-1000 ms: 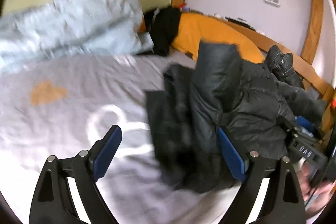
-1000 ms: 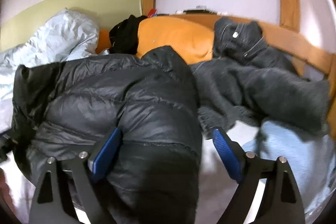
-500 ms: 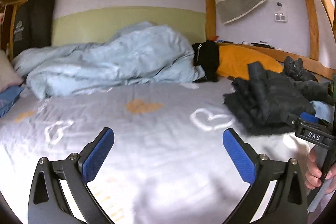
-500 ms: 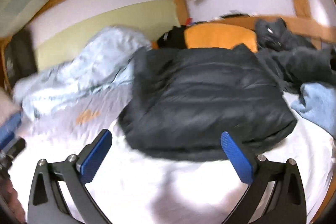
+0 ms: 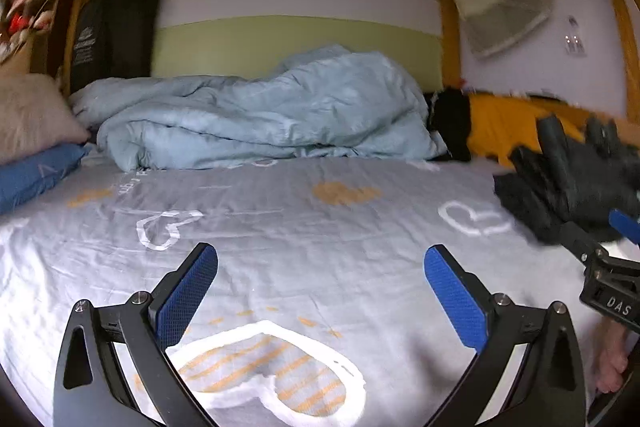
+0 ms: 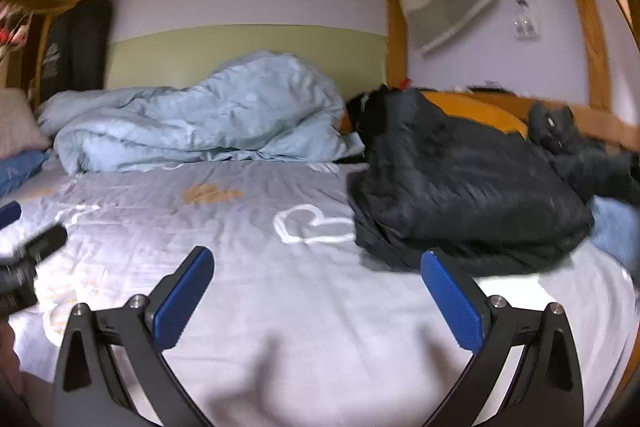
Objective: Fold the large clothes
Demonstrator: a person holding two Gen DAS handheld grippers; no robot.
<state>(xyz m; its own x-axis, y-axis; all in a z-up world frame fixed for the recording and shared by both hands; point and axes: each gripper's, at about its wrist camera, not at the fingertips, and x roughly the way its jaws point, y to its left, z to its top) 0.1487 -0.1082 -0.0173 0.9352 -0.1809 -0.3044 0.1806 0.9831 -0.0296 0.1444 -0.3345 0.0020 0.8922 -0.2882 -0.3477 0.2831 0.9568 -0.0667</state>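
— Since a second ago, what changed?
— Both grippers, left gripper (image 5: 320,291) and right gripper (image 6: 316,287), let go, spread wide, empty; black puffer jacket (image 6: 460,195) lies folded, right of frame.

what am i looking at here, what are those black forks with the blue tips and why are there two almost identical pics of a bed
Those forks are handheld grippers, not a robot: a person holds one in each hand, and a fisheye camera on each looks forward along its two fingers. One picture is from the left gripper, the other from the right gripper. Both stand wide open and hold nothing.

The surface is a bed with a heart-print sheet. A crumpled light blue duvet lies at the far end. A black puffer jacket lies folded on the right, with another dark garment and an orange cushion behind it. In the left view you also see the right gripper from the side, with the person's hand under it.
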